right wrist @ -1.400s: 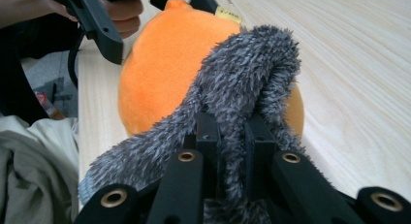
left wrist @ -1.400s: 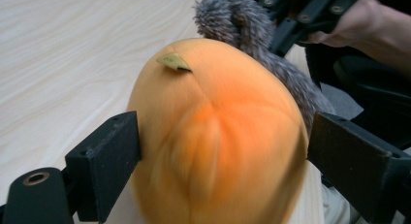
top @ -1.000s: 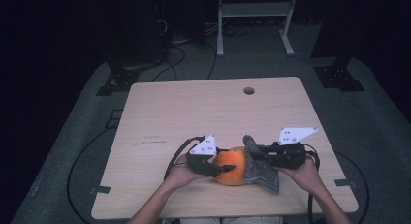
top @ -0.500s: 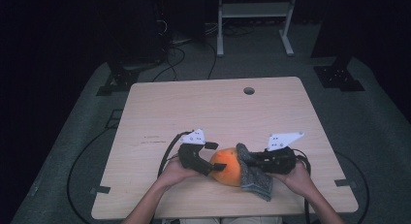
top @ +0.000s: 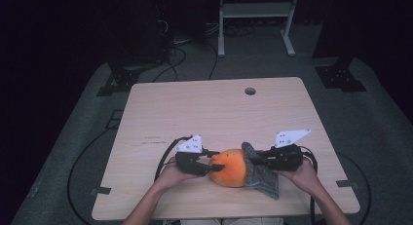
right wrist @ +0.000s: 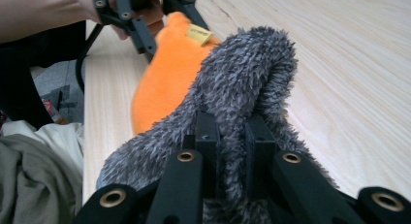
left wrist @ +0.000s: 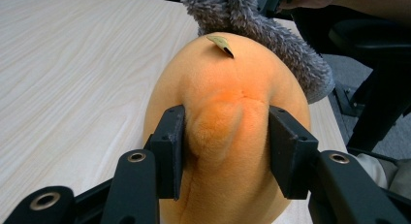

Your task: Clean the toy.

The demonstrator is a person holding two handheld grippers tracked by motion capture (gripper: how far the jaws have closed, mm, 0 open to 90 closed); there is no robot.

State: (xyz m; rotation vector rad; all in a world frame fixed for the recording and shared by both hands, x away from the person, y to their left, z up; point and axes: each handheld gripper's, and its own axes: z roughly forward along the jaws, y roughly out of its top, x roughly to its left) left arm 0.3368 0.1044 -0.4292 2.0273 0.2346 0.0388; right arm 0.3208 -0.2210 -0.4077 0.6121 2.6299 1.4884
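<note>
Dark floor and cables surround a pale wooden table (top: 204, 118), and near its six-o'clock edge lies the work in hand: an orange plush toy (top: 230, 167) with a grey fuzzy sock (top: 260, 174) draped against its three-o'clock side. The plush looks light and very soft; in the left gripper view its fabric bunches into a ridge where it is pinched, so it should squash rather than resist, and a hold on a gathered fold or seam seems safer than one across the rounded body, which could slide out. A small yellowish tag (left wrist: 220, 41) sits near its top. The left gripper (top: 207, 165), whose jaws have just been closing, now pinches a fold of the plush between its pads. The sock is limp, shaggy and stretchy, likely to sag and cling rather than slip; its rim is the sensible place to grasp. The right gripper (top: 255, 159) stands narrow, clamped on a bunch of that sock at the plush's three-o'clock side. At the table's twelve-o'clock edge sits a small round cable hole (top: 250, 91).
</note>
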